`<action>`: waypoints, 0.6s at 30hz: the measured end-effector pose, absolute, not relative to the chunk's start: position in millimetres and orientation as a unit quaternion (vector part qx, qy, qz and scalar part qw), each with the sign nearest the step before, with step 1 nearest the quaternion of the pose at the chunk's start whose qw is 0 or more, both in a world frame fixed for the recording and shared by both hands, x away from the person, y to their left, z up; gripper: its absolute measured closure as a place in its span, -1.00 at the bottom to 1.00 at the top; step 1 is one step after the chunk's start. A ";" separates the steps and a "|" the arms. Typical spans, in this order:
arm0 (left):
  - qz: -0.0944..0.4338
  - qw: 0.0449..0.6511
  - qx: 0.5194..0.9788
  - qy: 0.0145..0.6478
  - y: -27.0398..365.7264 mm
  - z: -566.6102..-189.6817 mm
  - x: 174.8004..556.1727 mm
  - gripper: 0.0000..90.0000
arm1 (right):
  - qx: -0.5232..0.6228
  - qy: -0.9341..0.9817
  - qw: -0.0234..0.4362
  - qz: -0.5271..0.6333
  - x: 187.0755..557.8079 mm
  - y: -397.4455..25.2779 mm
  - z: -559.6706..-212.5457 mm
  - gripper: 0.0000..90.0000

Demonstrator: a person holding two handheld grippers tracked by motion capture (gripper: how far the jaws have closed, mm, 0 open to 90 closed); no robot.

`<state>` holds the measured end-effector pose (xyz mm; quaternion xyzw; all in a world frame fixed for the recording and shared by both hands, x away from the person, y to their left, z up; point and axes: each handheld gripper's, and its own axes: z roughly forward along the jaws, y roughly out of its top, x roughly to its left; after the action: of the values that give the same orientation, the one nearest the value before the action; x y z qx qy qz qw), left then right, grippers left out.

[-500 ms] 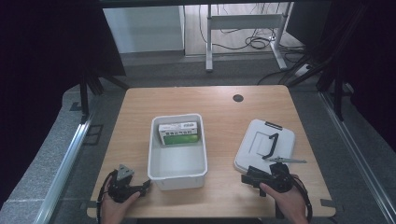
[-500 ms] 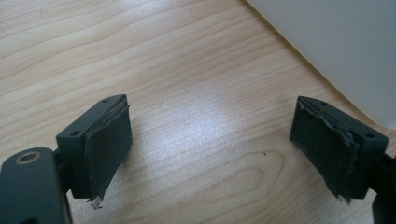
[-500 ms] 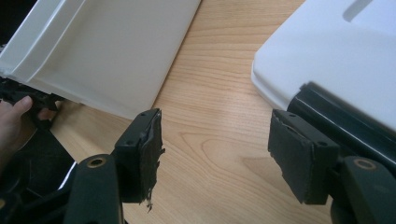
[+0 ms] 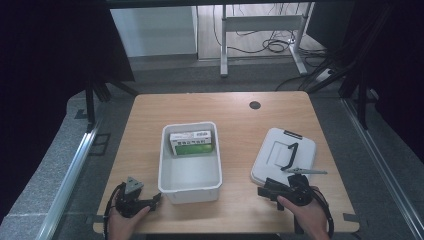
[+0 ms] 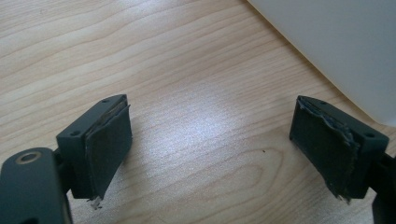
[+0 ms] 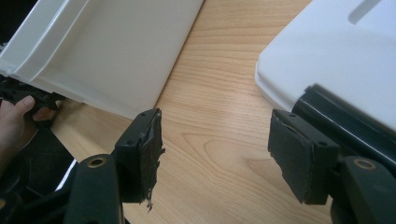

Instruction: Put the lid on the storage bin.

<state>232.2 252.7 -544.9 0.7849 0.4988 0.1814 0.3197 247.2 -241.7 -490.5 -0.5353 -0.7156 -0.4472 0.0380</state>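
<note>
Your left tool (image 4: pixel 155 199) rests at the table's 7 o'clock corner, its jaws spread wide with nothing but bare wood between them. In the left gripper view its pads (image 5: pixel 109 144) are frayed at the edges, and the bin's white wall (image 5: pixel 336 46) crosses the frame at 2 o'clock, just beyond the far jaw. Your left hand (image 4: pixel 125 220) grips it from below, and a grey three-cornered plate (image 4: pixel 133 185) sits on top.

Your right tool (image 4: pixel 263 191) lies at about 5 o'clock on the table (image 4: pixel 240 112), jaws likewise wide apart and empty, pointing toward the bin. In the right gripper view the wood shows between the jaws, the lid's edge (image 6: pixel 327 56) sits just beside the jaw at 3 o'clock, and the bin's outer wall (image 6: pixel 121 56) fills 11 o'clock. Your right hand (image 4: pixel 305 217) holds it near the table's near edge.

The white bin (image 4: pixel 190 187) stands open at the table's centre, between the two tools. A green and white box (image 4: pixel 192 142) lies inside it against the far wall, at 12 o'clock in the bin. The white lid (image 4: pixel 305 150) lies flat at 4 o'clock, apart from the bin, its black handle (image 4: pixel 290 156) up. A thin grey object (image 4: pixel 305 171), too small to identify, rests at the lid's near edge. A dark round hole (image 4: pixel 255 105) marks the table at 1 o'clock.
</note>
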 end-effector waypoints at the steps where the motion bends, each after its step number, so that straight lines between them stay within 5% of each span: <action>1: 0.181 0.320 0.785 0.499 252.7 -544.9 232.2 -0.71 | -0.535 -0.717 0.037 -0.446 247.2 -241.4 -490.3 -0.22; 18: 0.182 0.320 0.785 0.498 252.6 -545.0 232.7 -0.72 | -0.526 -0.721 0.027 -0.451 249.8 -242.5 -481.3 -0.22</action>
<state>232.7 252.6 -545.0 0.7854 0.4979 0.1821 0.3195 249.8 -242.5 -481.3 -0.5255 -0.7209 -0.4510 0.0274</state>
